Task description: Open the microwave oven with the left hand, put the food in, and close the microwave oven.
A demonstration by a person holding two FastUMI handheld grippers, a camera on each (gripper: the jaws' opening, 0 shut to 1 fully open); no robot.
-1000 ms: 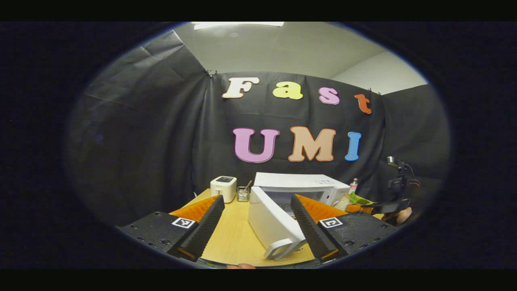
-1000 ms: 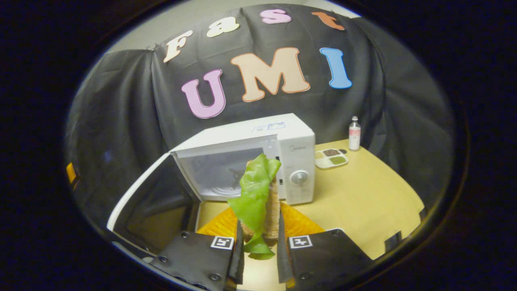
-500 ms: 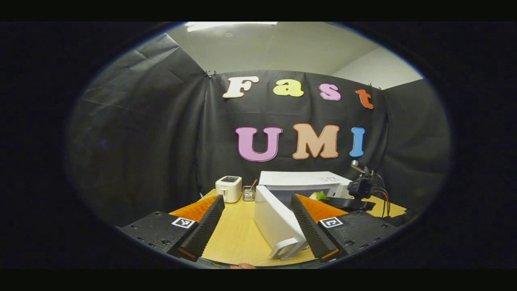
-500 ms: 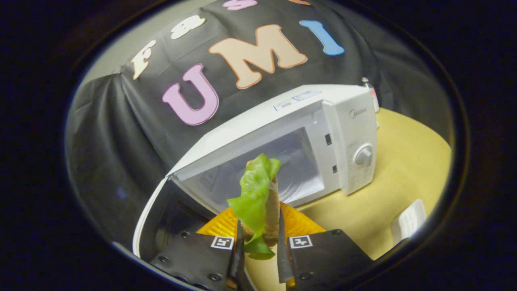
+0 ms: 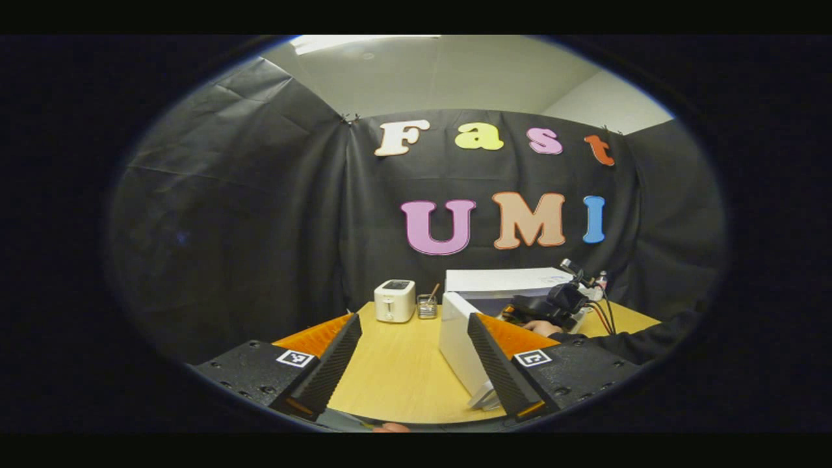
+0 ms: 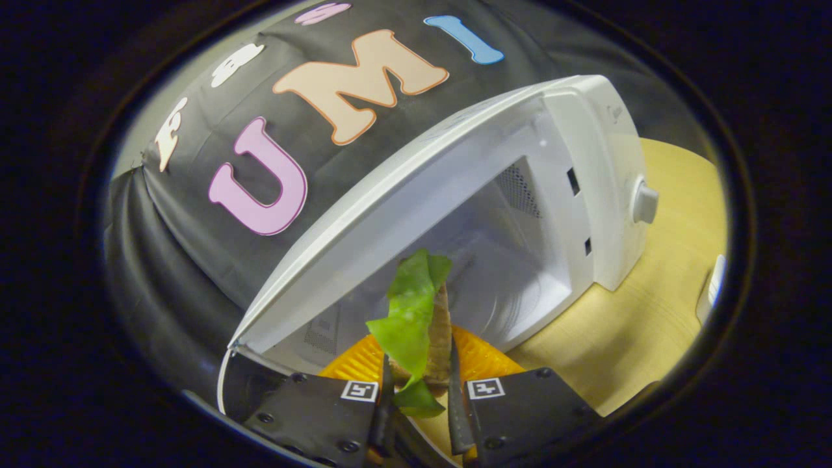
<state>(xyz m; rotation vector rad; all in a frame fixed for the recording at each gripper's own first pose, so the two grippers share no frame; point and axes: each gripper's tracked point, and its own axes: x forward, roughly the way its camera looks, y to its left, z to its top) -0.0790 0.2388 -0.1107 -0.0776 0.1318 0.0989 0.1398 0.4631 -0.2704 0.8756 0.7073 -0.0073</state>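
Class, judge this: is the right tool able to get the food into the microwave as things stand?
Probably yes: the microwave stands open, and the right tool, shut on the food, faces its cavity with nothing between.

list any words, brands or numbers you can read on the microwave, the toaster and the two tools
Nothing on them can be quoted.
Microwave: faint brand mark at the top of its control panel, too blurred to read.
Toaster: no legible text.
Left tool: a square code marker, a pattern, no words.
Right tool, gripping the food: two such patterns, no words.
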